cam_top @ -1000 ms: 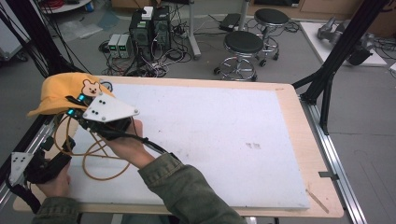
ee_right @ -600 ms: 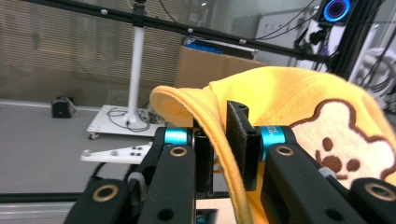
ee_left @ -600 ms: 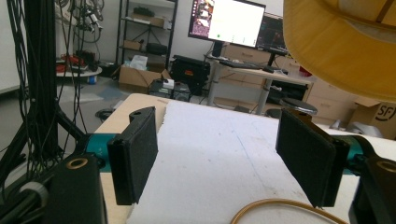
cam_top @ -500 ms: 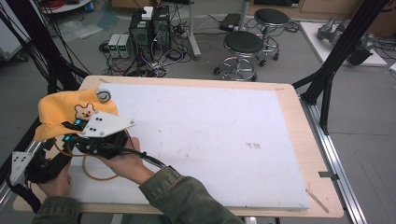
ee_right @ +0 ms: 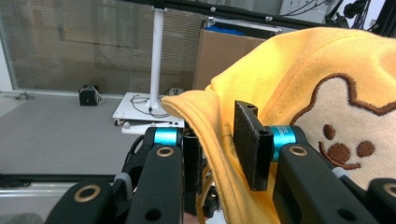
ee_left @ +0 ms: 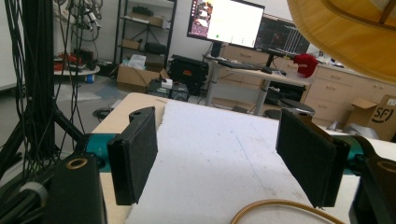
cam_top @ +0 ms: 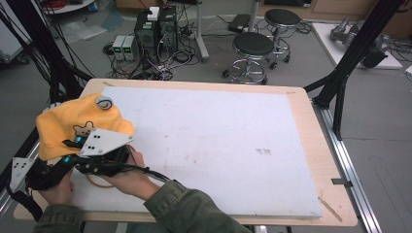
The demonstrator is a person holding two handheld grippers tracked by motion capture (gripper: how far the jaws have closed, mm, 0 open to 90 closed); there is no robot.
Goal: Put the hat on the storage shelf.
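Observation:
A yellow cap (cam_top: 73,119) with a stitched bear face lies at the table's left edge. My right gripper (cam_top: 72,149), topped by a grey three-cornered plate, reaches left across the person's body to it. In the right gripper view, the right gripper (ee_right: 222,144) has just been opening its jaws. The cap's (ee_right: 299,65) edge hangs loosely between the jaws. My left gripper (cam_top: 46,174) sits at the near left corner. Its jaws (ee_left: 224,158) stand wide apart with nothing between them. The cap's brim (ee_left: 345,37) hangs above it.
A white foam mat (cam_top: 218,141) covers the wooden table (cam_top: 311,121). A tan cable loop (cam_top: 97,183) lies by the hands. Black frame posts (cam_top: 345,63) stand at both sides. Stools (cam_top: 252,48) and computer boxes (cam_top: 155,29) are on the floor behind.
The right gripper and the cap have come down and toward the near left edge. The left hand has stayed put.

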